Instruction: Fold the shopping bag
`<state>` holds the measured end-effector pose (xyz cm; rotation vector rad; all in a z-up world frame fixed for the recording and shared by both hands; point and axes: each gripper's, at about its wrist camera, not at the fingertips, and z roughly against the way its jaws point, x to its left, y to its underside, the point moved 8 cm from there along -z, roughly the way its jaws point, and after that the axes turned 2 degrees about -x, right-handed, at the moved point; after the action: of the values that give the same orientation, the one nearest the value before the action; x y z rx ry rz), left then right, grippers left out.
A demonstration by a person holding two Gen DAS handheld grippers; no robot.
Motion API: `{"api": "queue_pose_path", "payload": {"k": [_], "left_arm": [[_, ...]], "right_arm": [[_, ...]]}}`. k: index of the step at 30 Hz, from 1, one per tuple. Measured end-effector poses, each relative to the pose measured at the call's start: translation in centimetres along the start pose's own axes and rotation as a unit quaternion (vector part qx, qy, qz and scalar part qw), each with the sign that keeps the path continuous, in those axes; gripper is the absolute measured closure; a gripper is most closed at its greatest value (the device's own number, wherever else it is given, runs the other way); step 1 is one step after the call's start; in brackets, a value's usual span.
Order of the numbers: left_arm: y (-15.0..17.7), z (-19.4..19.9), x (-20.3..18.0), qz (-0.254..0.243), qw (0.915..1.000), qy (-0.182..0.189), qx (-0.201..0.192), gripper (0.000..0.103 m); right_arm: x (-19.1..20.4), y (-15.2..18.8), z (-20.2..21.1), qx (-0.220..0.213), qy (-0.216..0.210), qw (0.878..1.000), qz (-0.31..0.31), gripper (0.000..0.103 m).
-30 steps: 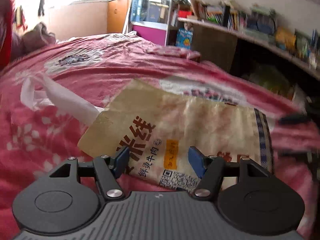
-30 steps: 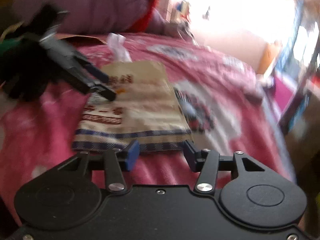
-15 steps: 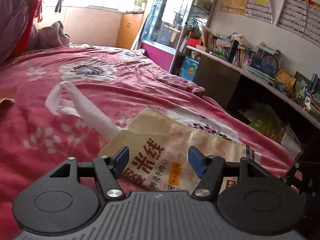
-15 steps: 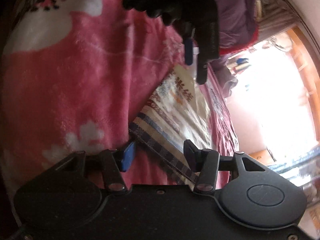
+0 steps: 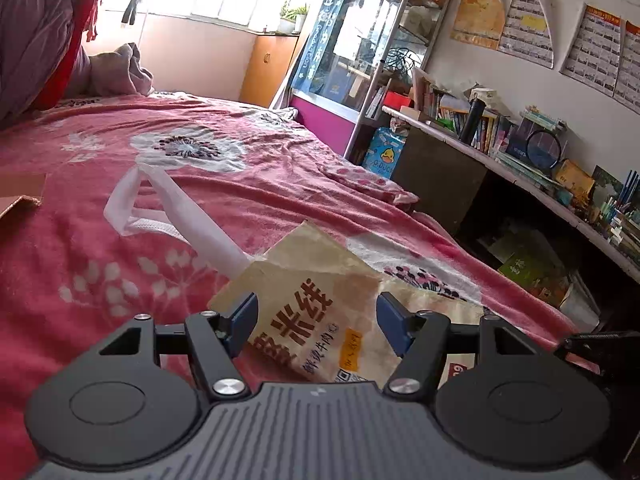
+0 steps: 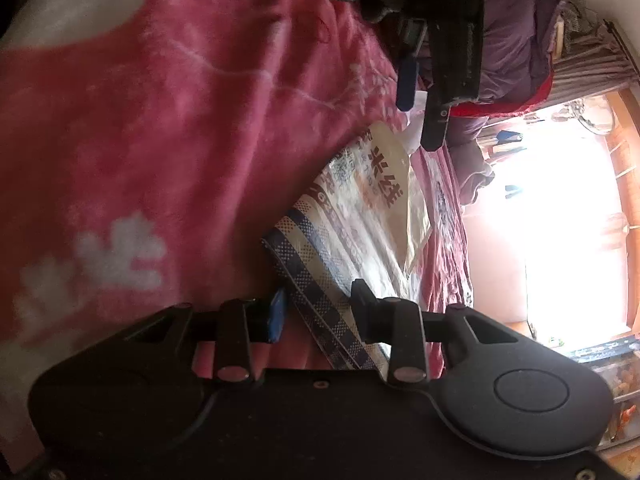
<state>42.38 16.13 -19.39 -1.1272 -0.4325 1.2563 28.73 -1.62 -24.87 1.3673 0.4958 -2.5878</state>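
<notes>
The left tongs (image 5: 316, 320) have a ribbed grey body flanked by two round black housings, each embossed with a circle. Black linkage arms carry silver pivot screws and end in blue pads (image 5: 390, 322). The right tongs (image 6: 318, 314) are all black, with the same round housings, silver pivots, small body screws and one blue pad showing. The person wears a purple garment (image 6: 516, 36) edged in red.

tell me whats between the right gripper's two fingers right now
In the right wrist view, the checked bottom edge of the shopping bag runs between the fingers of the right gripper, whose jaws are closing; the pads do not yet press on it.
</notes>
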Motion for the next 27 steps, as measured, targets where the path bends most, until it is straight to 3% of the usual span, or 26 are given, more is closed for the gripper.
{"api": "queue_pose_path", "payload": {"k": [6,8,9,11,12,14,16,19,20,21,23,24,25,27], "left_arm": [[-1.1,1.5,1.1,0.037,0.9985,-0.005,-0.039,0.038],[-1.6,2.3,1.7,0.053,0.9968,-0.007,-0.059,0.038],[-1.9,2.8,2.0,0.063,0.9955,-0.005,-0.071,0.038],[-2.4,3.9,2.8,0.084,0.9917,-0.001,-0.097,0.038],[-2.7,4.4,3.2,0.096,0.9895,0.004,-0.109,0.038],[-2.9,5.1,3.9,0.116,0.9856,0.012,-0.123,0.038],[-2.8,5.3,4.3,0.125,0.9843,0.014,-0.123,0.038],[-2.6,5.1,4.0,0.117,0.9865,0.014,-0.114,0.038],[-2.6,5.1,3.9,0.113,0.9874,0.014,-0.110,0.037],[-2.5,5.0,3.8,0.109,0.9881,0.016,-0.107,0.037],[-2.5,4.9,3.5,0.104,0.9889,0.021,-0.104,0.037],[-2.5,4.9,3.3,0.100,0.9895,0.023,-0.102,0.037],[-2.5,4.8,3.1,0.096,0.9901,0.025,-0.099,0.037],[-2.4,4.6,2.8,0.090,0.9911,0.029,-0.093,0.038]], "right_arm": [[-1.4,-1.5,-1.0,-0.003,0.020,0.999,-0.031,0.071],[-2.7,-2.0,-1.1,-0.007,0.005,0.996,-0.091,0.094],[-3.8,-2.4,-1.0,-0.012,-0.003,0.991,-0.137,0.094],[-5.6,-2.9,-0.3,-0.032,0.000,0.978,-0.206,0.096],[-7.2,-2.9,0.4,-0.049,0.005,0.963,-0.264,0.097],[-10.7,-2.3,1.6,-0.083,0.007,0.915,-0.395,0.098],[-13.4,0.1,2.5,-0.113,-0.007,0.828,-0.550,0.098],[-15.1,3.3,3.3,-0.157,-0.037,0.679,-0.716,0.098],[-13.8,4.9,2.8,-0.164,-0.056,0.592,-0.787,0.098],[-12.4,6.6,2.4,-0.169,-0.073,0.499,-0.847,0.098],[-9.9,9.8,1.4,-0.172,-0.103,0.303,-0.932,0.098],[-8.9,9.8,0.8,-0.163,-0.108,0.267,-0.944,0.098],[-6.5,10.2,0.6,-0.148,-0.117,0.211,-0.959,0.098],[-4.9,10.0,0.6,-0.136,-0.123,0.185,-0.966,0.098]]}}
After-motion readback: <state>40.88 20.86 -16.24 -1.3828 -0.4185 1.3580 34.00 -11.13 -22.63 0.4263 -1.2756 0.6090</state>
